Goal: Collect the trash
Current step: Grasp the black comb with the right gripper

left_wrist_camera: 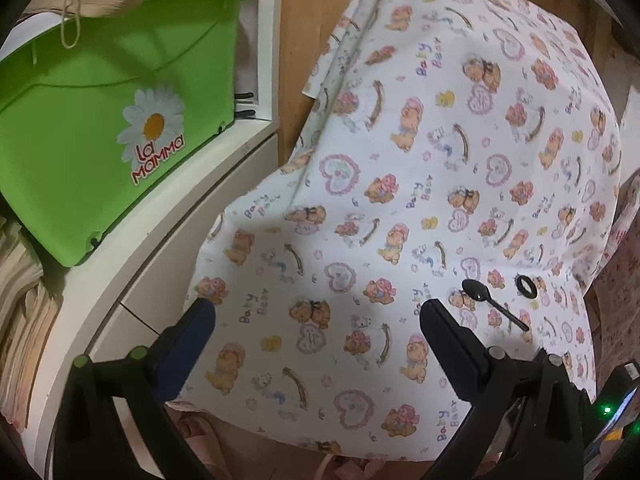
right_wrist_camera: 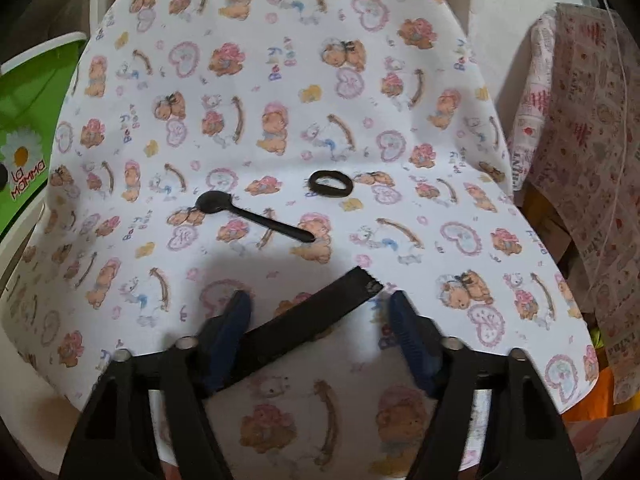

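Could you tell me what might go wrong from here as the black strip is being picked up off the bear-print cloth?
The black strip lies skewed between the fingers of the right claw, its torn end poking past them, so a grip may catch only one edge and let it twist or slip. The claw could also pinch the loose bear-print cloth and drag the black spoon and black ring along.

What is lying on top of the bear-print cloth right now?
On the bear-print cloth lie a black spoon, a black ring and a black strip between the right gripper fingers. Whatever the cloth covers is hidden.
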Demonstrator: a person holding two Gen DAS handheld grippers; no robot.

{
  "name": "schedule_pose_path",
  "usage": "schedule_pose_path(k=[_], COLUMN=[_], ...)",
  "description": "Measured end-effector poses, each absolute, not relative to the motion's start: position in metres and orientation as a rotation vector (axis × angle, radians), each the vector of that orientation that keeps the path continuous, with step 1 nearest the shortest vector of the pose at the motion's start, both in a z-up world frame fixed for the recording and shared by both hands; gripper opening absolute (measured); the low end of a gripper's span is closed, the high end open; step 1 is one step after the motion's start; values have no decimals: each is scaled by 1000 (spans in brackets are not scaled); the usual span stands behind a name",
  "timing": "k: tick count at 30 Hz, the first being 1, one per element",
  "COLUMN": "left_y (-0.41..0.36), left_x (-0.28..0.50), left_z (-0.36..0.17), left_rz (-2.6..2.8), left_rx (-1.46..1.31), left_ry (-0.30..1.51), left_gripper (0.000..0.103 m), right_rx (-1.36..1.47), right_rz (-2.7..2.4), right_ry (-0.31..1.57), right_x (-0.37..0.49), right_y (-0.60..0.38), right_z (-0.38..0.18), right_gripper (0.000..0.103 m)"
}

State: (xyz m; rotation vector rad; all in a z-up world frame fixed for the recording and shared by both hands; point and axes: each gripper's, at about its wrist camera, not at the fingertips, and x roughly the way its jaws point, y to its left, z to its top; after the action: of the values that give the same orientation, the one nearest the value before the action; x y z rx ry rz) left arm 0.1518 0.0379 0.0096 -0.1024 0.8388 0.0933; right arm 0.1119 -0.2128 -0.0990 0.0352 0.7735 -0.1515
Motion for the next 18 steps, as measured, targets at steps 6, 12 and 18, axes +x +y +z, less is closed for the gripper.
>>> schedule_pose_path(k=[6, 12, 18], left_y=[27, 18, -22], left_x=[153, 157, 161], left_z=[5, 4, -5], left_rz=[67, 53, 5], left_rx=[-86, -94, 7], left_ry=[850, 841, 839], left_gripper=[102, 102, 102], right_rx=[87, 139, 169], right_rz=[-44, 22, 71], right_ry=[823, 772, 772], right_x=[112, 111, 117], right_y=[-219, -237, -262], right_z=[-93, -63, -40], right_gripper=[16, 15, 15])
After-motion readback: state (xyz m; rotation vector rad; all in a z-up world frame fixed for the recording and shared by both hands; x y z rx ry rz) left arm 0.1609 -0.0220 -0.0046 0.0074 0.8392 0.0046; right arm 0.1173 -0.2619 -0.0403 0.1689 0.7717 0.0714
